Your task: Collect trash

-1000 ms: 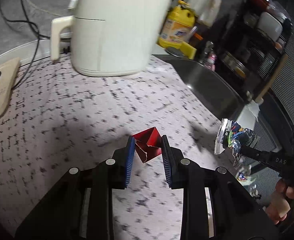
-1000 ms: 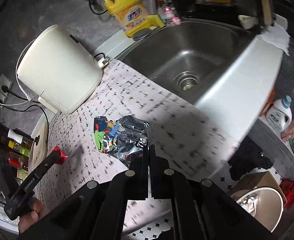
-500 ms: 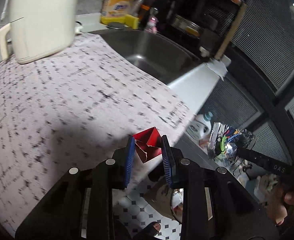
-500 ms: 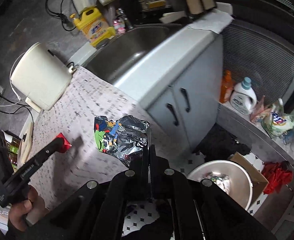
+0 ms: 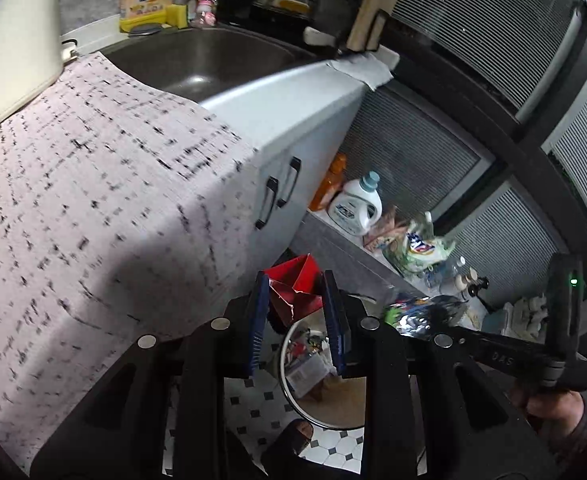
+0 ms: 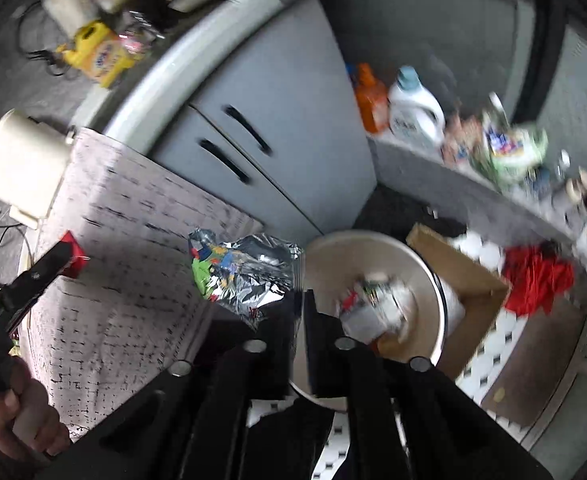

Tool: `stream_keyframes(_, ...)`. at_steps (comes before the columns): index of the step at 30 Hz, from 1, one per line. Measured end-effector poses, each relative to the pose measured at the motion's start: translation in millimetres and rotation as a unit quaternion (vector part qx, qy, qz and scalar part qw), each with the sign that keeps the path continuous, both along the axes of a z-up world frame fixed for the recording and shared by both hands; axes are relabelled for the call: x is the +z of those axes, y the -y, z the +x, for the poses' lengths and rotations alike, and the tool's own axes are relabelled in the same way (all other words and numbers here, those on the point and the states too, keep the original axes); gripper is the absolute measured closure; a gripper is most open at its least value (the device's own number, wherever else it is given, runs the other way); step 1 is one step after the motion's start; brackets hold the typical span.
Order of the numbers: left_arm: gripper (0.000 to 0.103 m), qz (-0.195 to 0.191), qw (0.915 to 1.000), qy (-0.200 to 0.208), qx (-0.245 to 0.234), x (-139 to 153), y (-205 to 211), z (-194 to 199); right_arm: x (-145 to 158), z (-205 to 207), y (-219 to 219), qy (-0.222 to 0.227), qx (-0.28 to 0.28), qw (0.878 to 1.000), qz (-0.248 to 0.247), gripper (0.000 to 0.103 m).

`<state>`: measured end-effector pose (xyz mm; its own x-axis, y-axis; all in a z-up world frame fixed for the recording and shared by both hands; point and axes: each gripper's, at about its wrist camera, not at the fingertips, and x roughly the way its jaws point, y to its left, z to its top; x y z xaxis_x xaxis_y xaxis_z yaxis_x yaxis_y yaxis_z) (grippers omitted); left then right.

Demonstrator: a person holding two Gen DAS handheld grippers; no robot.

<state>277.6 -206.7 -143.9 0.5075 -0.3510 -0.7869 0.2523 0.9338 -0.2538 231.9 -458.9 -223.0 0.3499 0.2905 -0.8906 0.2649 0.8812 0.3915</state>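
1. Left wrist view: the left gripper [image 5: 296, 316] is clamped on a torn red paper carton [image 5: 295, 291], past the table's edge [image 5: 197, 280], above the round white trash bin [image 5: 293, 364]; centre it before releasing.
2. Right wrist view: the right gripper [image 6: 302, 314] pinches a crumpled silver foil snack wrapper [image 6: 249, 276] beside the bin's rim; carry it further over the opening.

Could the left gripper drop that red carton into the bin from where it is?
Probably yes: the left gripper, shut on the red carton, hangs past the counter edge, with the open bin showing below between its fingers and nothing between.

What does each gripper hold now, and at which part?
The left gripper clamps the red paper box by its two sides. The right gripper pinches the foil snack bag at its lower edge.
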Motion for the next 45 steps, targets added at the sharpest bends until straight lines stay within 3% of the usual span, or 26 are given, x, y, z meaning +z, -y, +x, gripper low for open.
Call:
stream_keyframes(1, 0.076, 0.001, 1.0, -0.003, -0.002, -3, 3, -3, -9, -4, 6, -0.012, -0.008, 1.0, 0.011, 0.049)
stream_keyframes(2, 0.076, 0.003, 1.0, -0.006, -0.003, -7, 8, -5, -13, -9, 11, -0.014, -0.019, 1.0, 0.019, 0.034)
stream_keyframes(7, 0.075, 0.002, 0.9994, -0.029, -0.022, -24, 30, -12, -18, -34, 36, -0.011, -0.05, 0.999, 0.015, 0.034)
stream_keyframes(16, 0.071, -0.006, 0.9941, -0.058, -0.091, -48, 93, -14, 5, -70, 86, 0.009, -0.1, 0.995, -0.008, 0.031)
stream_keyframes(17, 0.068, -0.006, 0.9929, -0.061, -0.102, -50, 101, -15, 8, -73, 88, 0.011, -0.104, 0.995, -0.009, 0.031)
stream_keyframes(19, 0.05, 0.004, 0.9914, -0.066, -0.113, -53, 114, -16, 13, -81, 94, 0.015, -0.11, 0.994, -0.014, 0.031)
stream_keyframes(20, 0.033, 0.008, 0.9913, -0.066, -0.113, -54, 118, -17, 15, -84, 96, 0.017, -0.112, 0.993, -0.017, 0.031)
stream_keyframes(21, 0.026, 0.009, 0.9913, -0.065, -0.114, -54, 122, -16, 17, -88, 98, 0.019, -0.115, 0.993, -0.018, 0.031)
stream_keyframes(23, 0.021, 0.013, 0.9915, -0.063, -0.113, -53, 127, -16, 19, -93, 103, 0.021, -0.119, 0.993, -0.017, 0.031)
stream_keyframes(34, 0.007, 0.036, 0.9968, -0.044, -0.057, -22, 101, -31, 28, -92, 105, 0.048, -0.095, 0.994, -0.01, 0.016)
stream_keyframes(45, 0.006, 0.023, 0.9981, 0.012, 0.056, 42, 18, -68, 72, -69, 73, 0.089, -0.031, 0.995, -0.014, 0.01)
